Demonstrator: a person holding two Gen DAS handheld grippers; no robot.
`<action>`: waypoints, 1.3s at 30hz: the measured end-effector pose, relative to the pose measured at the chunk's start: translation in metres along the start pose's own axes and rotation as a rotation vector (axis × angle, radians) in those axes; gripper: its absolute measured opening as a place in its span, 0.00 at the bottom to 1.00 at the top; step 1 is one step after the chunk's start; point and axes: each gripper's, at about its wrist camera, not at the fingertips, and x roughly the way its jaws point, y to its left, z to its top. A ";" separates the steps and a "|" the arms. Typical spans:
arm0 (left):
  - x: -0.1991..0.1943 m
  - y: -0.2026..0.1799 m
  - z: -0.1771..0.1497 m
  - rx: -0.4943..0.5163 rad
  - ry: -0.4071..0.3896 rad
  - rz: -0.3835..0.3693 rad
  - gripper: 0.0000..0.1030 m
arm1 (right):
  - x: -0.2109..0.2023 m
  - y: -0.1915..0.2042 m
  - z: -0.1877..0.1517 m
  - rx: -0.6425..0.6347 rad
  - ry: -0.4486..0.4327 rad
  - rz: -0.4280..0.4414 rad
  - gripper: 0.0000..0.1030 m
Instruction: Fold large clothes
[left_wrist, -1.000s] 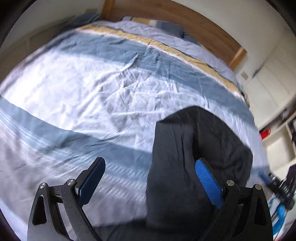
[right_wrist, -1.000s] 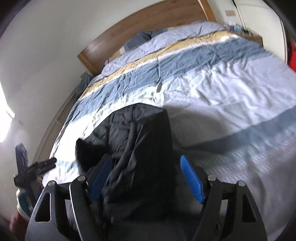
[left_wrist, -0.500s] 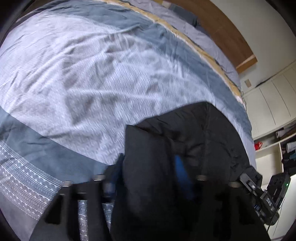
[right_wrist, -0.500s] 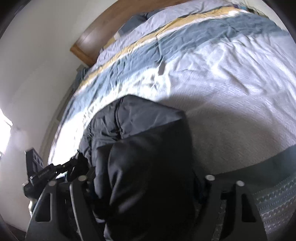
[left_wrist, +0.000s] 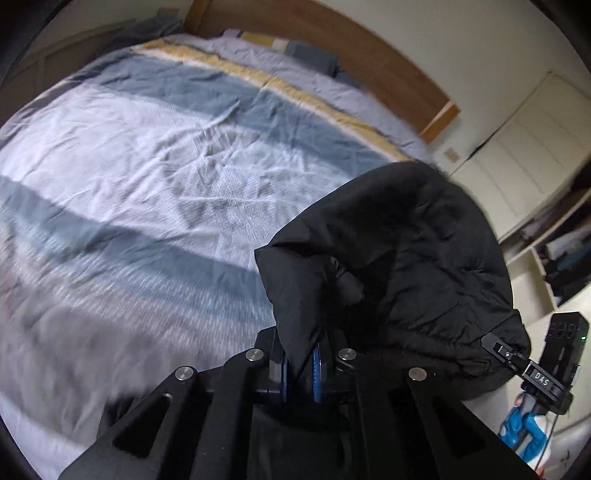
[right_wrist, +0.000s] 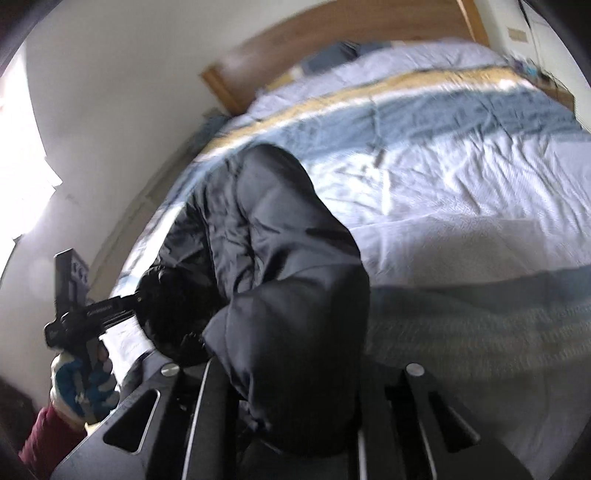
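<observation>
Black padded jacket (left_wrist: 406, 258): bunched and lifted at the near edge of the bed (left_wrist: 147, 166), above the striped blue, white and yellow duvet (right_wrist: 461, 147). Left tongs (left_wrist: 301, 363): blue pads nearly together, pinching a fold of the jacket. Right tongs (right_wrist: 291, 387): fingertips buried under draped jacket fabric; closure cannot be told. Wooden headboard (left_wrist: 332, 48) behind; white cupboard doors (left_wrist: 528, 147) at right.

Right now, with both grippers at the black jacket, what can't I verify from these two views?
- Right gripper fingertips, right wrist view: covered by the black jacket, so its grip is unclear.
- Jacket's lower part, both views: cut off behind the gripper frames.
- Striped duvet near edge, left wrist view: motion-blurred.
- Left gripper: only blue pad edges show, pinching fabric.
</observation>
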 end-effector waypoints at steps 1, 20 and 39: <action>-0.023 -0.001 -0.015 0.013 -0.013 -0.011 0.09 | -0.013 0.007 -0.011 -0.008 -0.013 0.018 0.14; -0.129 0.045 -0.242 0.013 -0.047 -0.079 0.07 | -0.109 0.036 -0.246 0.028 -0.071 0.138 0.19; -0.112 0.035 -0.270 0.113 0.016 0.079 0.08 | -0.116 0.042 -0.270 -0.075 -0.048 0.015 0.37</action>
